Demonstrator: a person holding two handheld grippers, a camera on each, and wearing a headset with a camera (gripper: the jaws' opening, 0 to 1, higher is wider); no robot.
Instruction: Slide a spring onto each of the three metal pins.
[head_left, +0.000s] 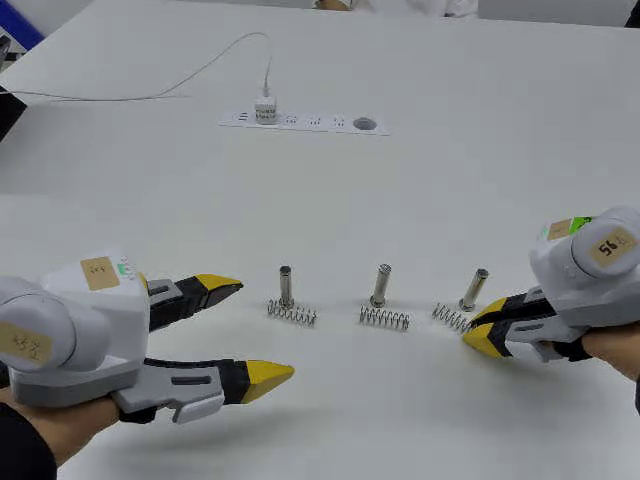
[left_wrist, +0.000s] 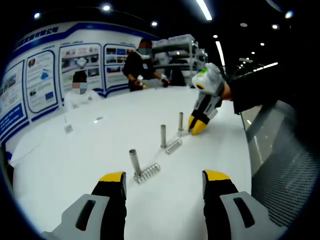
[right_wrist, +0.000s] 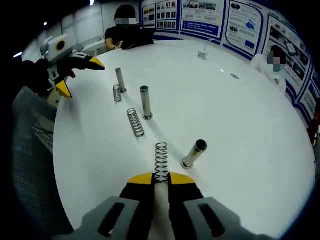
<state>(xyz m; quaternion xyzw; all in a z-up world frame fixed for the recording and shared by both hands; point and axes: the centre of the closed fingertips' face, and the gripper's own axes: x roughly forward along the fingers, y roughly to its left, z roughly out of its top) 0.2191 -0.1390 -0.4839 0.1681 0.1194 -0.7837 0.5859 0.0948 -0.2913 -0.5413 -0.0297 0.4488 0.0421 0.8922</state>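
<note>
Three upright metal pins stand in a row on the white table (head_left: 430, 190): left pin (head_left: 286, 285), middle pin (head_left: 382, 284), right pin (head_left: 475, 288). A spring lies flat in front of each: left spring (head_left: 292, 312), middle spring (head_left: 385, 318), right spring (head_left: 451, 317). My left gripper (head_left: 245, 330) hovers open just left of the left pin (left_wrist: 134, 162), with nothing between its jaws. My right gripper (right_wrist: 161, 179) has its yellow tips shut on the near end of the right spring (right_wrist: 161, 160), which still lies on the table beside the right pin (right_wrist: 194, 154).
A white power strip (head_left: 300, 121) with a plug and cable (head_left: 265, 105) lies farther back on the table. People (left_wrist: 140, 65) are at the table's far side. The table edge (left_wrist: 247, 150) runs to the right in the left gripper view.
</note>
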